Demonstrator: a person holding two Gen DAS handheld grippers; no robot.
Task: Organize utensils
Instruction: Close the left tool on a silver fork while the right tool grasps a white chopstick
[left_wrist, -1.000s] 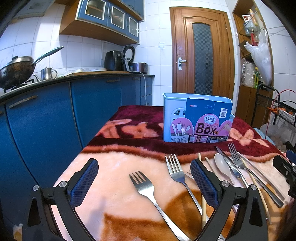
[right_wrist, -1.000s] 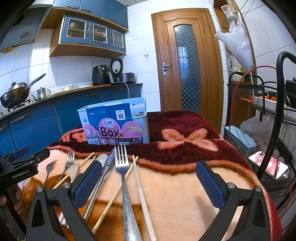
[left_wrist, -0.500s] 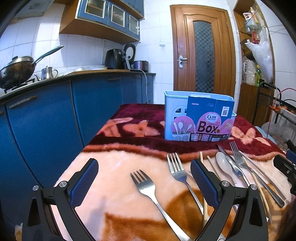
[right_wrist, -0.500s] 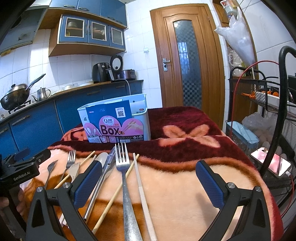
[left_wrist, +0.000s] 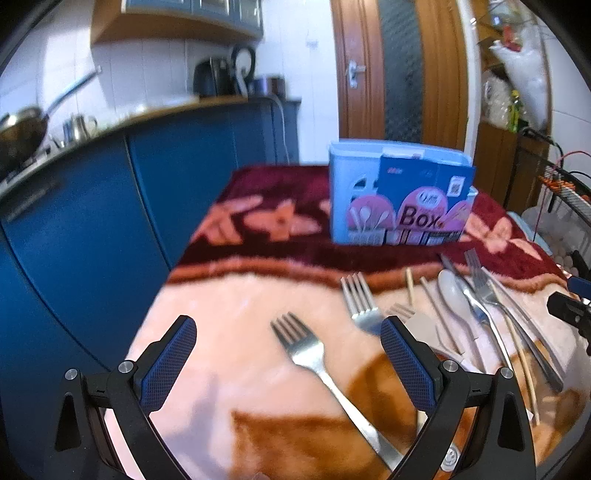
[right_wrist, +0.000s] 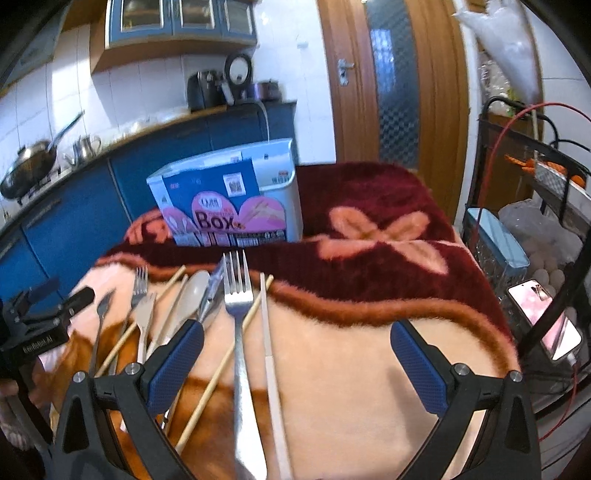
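Observation:
Several utensils lie on a pink and maroon blanket (left_wrist: 229, 321). In the left wrist view a steel fork (left_wrist: 314, 354) lies between the wide-apart fingers of my left gripper (left_wrist: 288, 347), which is open and empty above it. A second fork (left_wrist: 358, 299), a spoon (left_wrist: 456, 291) and chopsticks (left_wrist: 517, 332) lie to its right. In the right wrist view a long fork (right_wrist: 238, 314) and a pale chopstick (right_wrist: 269, 343) lie between the fingers of my open right gripper (right_wrist: 295, 347). A light blue utensil box (right_wrist: 229, 206) (left_wrist: 399, 199) stands upright behind them.
Blue kitchen cabinets (left_wrist: 92, 206) run along the left, with a wok (right_wrist: 29, 166) on the counter. A black wire rack (right_wrist: 535, 229) with a phone (right_wrist: 543, 317) stands right of the table. A wooden door (right_wrist: 395, 81) is behind. The left gripper's body (right_wrist: 33, 325) shows at the right view's left edge.
Both grippers have tilted down and moved forward over the utensils, so the table fills more of each view. Both stay open and nothing has been picked up.

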